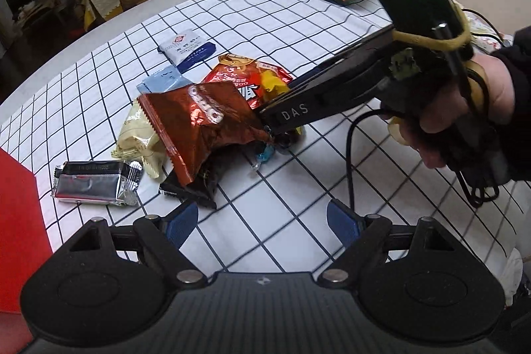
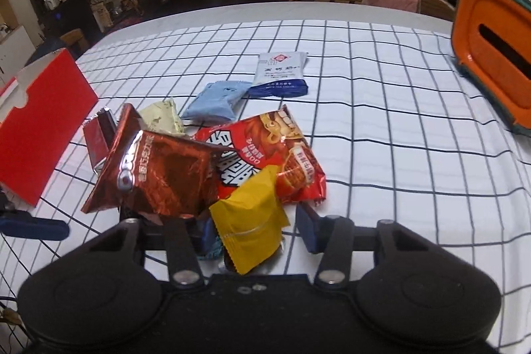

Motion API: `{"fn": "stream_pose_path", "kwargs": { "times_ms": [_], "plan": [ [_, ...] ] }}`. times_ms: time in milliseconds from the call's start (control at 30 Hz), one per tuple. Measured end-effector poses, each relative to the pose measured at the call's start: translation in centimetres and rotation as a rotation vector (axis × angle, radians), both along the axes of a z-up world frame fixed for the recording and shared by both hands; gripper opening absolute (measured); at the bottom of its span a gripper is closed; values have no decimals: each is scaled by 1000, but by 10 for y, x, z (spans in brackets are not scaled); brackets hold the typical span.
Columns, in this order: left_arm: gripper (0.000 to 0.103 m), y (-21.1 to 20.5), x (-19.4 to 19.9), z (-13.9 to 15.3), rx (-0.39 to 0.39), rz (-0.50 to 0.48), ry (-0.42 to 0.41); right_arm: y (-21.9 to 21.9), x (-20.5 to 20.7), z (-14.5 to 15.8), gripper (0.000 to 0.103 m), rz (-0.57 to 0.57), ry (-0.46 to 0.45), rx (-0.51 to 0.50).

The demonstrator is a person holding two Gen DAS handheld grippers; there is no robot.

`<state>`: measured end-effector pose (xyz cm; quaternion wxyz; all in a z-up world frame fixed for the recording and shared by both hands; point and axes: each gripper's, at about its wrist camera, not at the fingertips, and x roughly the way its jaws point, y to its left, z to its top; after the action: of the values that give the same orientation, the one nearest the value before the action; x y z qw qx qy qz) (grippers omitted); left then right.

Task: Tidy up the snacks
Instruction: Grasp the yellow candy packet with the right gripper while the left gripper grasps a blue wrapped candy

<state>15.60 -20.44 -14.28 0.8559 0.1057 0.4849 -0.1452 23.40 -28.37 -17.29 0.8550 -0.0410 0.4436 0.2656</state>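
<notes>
Right gripper [image 2: 255, 231] angled down over yellow packet [image 2: 249, 221]

"DAS" in pale capitals on right gripper [image 1: 288, 118] finger. "OREO" in white on brown pack [image 1: 199, 128]. Chinese print on red pack [image 2: 262, 161] and white-blue sachet [image 2: 282, 75], too small to read

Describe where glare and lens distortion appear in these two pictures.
Left wrist view: glare on the brown foil packet; grid tablecloth lines bow outward. Right wrist view: glare streaks on the same packet's upper edge; the table's far edge curves, corners darken.
</notes>
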Motion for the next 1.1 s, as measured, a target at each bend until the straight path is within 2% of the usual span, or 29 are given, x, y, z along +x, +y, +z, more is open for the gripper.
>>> {"fn": "stream_pose_path", "kwargs": {
  "times_ms": [133,167,200,400,667,933,1100],
  "plan": [
    [84,-2,11,-2,-8,16,9,-3,3,1,34,13,4,38],
    [84,-4,14,-2,-11,15,10,-5,3,2,26,14,1,45],
    [82,-6,16,-3,-14,12,14,-8,3,3,22,12,5,57],
    [62,-22,33,-11,-15,-10,44,-30,6,5,22,-44,7,104],
    [54,-29,58,-21,-26,-14,64,-66,-8,17,22,-112,-1,177],
    [33,-19,79,-31,29,-21,67,-81,-26,21,22,-147,11,242],
    [25,-19,82,-37,16,-72,100,-85,-29,18,22,-167,18,255]
  ]
}}
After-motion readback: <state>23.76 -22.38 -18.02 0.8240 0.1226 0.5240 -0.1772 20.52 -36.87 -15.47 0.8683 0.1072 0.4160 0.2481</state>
